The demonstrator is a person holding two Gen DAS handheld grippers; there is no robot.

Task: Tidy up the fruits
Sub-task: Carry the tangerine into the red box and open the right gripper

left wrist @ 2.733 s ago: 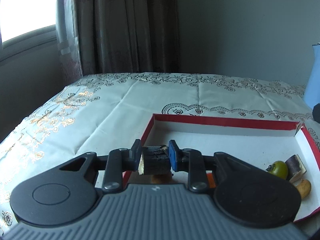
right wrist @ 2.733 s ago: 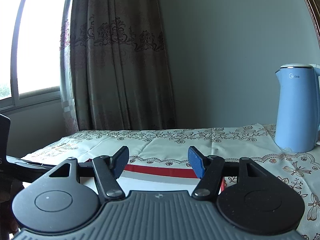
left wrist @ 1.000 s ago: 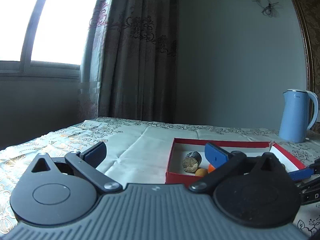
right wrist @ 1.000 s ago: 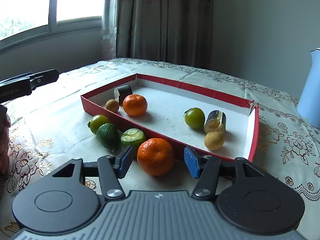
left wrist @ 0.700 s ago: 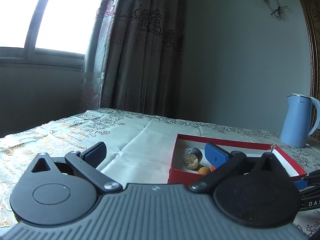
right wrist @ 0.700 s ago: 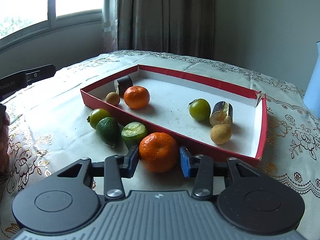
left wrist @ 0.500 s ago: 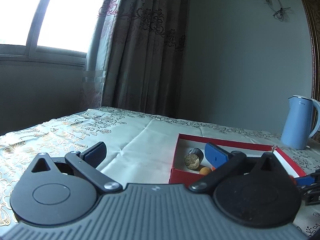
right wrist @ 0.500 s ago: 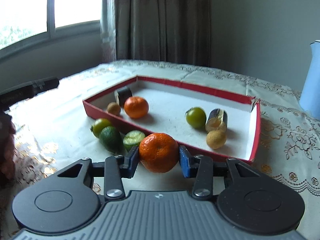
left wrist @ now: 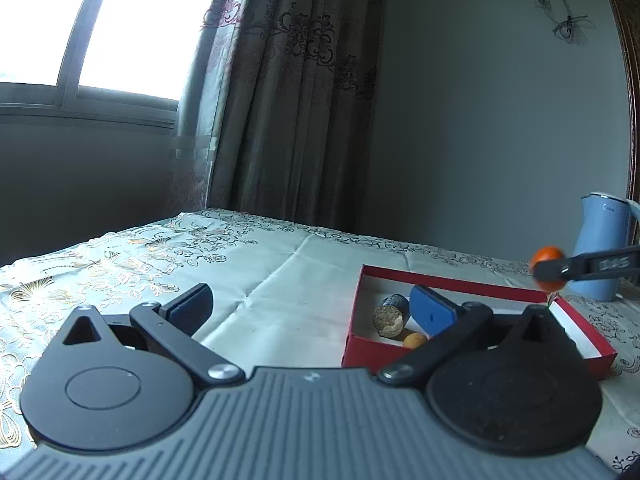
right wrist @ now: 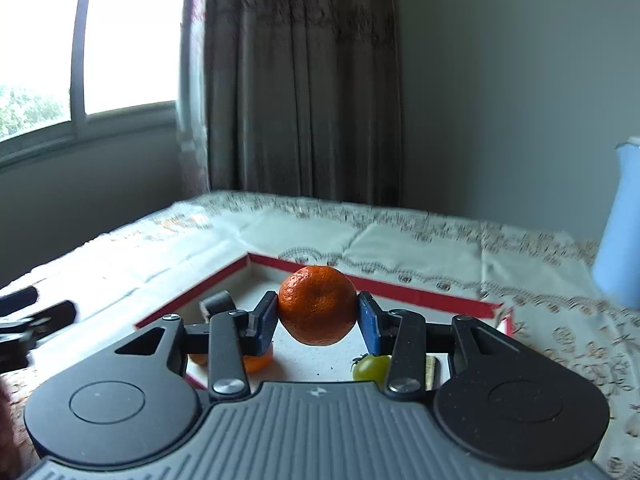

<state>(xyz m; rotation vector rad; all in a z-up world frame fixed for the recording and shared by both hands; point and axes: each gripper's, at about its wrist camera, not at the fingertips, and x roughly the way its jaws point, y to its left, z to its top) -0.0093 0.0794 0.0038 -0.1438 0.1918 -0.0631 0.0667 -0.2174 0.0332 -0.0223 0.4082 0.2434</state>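
Lifted off the tablecloth since earlier, the orange (right wrist: 317, 305) sits clamped between the right gripper (right wrist: 318, 320) pads.

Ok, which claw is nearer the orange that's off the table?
Right. The right claw is clamped on the orange, lifted over the red tray. The left claw sits open and empty, off to one side short of the tray.
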